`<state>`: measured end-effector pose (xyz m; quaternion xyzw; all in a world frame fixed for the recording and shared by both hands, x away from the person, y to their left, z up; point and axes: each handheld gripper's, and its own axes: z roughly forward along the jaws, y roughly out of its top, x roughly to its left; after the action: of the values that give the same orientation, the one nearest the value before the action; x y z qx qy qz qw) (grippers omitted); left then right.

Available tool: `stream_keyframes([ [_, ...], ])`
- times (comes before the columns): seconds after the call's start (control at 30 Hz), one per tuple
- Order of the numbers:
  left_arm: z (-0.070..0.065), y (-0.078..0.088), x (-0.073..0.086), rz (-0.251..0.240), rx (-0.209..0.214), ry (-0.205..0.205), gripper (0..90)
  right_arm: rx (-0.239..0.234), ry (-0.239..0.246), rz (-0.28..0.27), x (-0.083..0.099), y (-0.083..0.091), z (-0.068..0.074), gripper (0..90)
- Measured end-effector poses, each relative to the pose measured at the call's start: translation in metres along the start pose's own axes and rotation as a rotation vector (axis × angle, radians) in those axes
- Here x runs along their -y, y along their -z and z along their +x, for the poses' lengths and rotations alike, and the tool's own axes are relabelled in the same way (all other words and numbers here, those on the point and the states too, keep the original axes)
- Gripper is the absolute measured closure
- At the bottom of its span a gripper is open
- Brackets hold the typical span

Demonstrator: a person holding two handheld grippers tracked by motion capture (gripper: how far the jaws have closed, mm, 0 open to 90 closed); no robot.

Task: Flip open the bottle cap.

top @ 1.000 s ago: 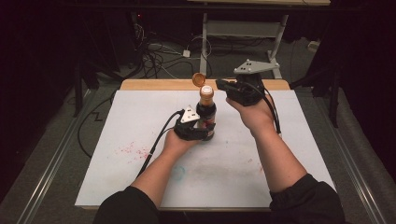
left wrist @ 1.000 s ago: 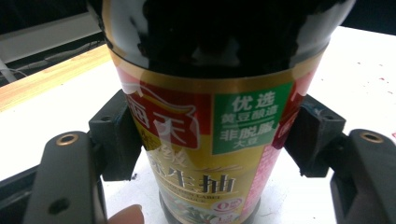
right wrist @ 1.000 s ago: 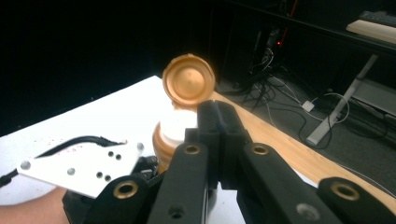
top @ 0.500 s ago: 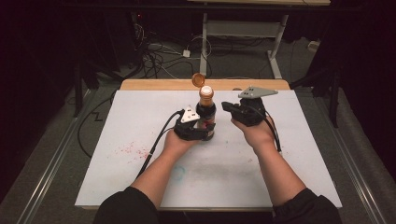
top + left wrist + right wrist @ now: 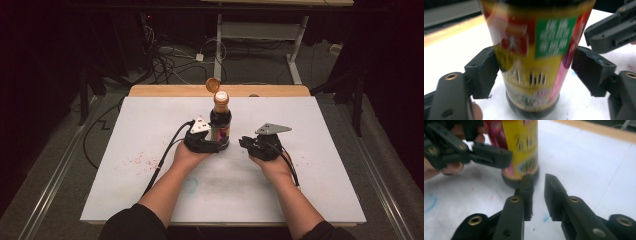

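A dark sauce bottle (image 5: 220, 125) with a yellow, red and green label stands upright on the white board (image 5: 310, 195). Its orange flip cap (image 5: 213, 85) is hinged back and the neck is uncovered. My left gripper (image 5: 216, 145) is shut on the lower body of the bottle (image 5: 534, 62), one jaw pressed to each side. My right gripper (image 5: 245, 142) rests low on the board just right of the bottle. Its jaws (image 5: 539, 182) stand a narrow gap apart with nothing between them and point at the base of the bottle (image 5: 521, 147).
The board lies on a wooden table whose far edge (image 5: 165, 91) shows. Red specks (image 5: 140, 160) and a faint blue smear (image 5: 191, 184) mark the board. Cables (image 5: 170, 65) and a metal stand (image 5: 295, 45) sit on the floor beyond.
My right gripper has come down from beside the bottle's cap to the board, right of the bottle. The left gripper and the bottle have stayed put, cap flipped back.
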<state>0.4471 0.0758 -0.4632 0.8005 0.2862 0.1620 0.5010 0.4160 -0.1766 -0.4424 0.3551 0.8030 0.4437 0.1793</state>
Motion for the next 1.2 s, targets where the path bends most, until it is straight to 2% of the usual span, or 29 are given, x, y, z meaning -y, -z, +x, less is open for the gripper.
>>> stream_keyframes([
  [0.1,0.003,0.006,0.01,0.013,0.004,0.029,15.7,0.001,0.002,-0.004,0.012,0.001,0.001,62.7],
  [0.23,0.005,0.016,0.02,0.021,0.007,0.047,13.9,-0.004,0.012,-0.009,0.022,0.006,0.002,44.5],
  [0.33,0.007,0.027,0.028,0.043,0.01,0.075,7.8,-0.006,0.008,-0.022,0.029,0.011,0.003,29.7],
  [0.47,0.007,0.044,0.039,0.063,-0.002,0.082,0.8,0.011,-0.003,-0.039,0.04,0.019,0.003,14.6],
  [0.6,0.005,0.061,0.051,0.085,-0.016,0.087,0.0,0.03,-0.02,-0.024,0.051,0.026,0.003,1.4],
  [0.83,0.006,0.101,0.072,0.087,-0.065,0.115,0.0,0.07,-0.025,-0.019,0.067,0.047,0.002,0.1],
  [1.1,0.004,0.15,0.095,0.113,-0.149,0.113,0.0,0.091,-0.04,-0.064,0.084,0.071,0.0,0.1],
  [1.2,0.002,0.158,0.106,0.117,-0.148,0.124,0.0,0.09,-0.044,-0.066,0.088,0.072,0.002,0.1],
])
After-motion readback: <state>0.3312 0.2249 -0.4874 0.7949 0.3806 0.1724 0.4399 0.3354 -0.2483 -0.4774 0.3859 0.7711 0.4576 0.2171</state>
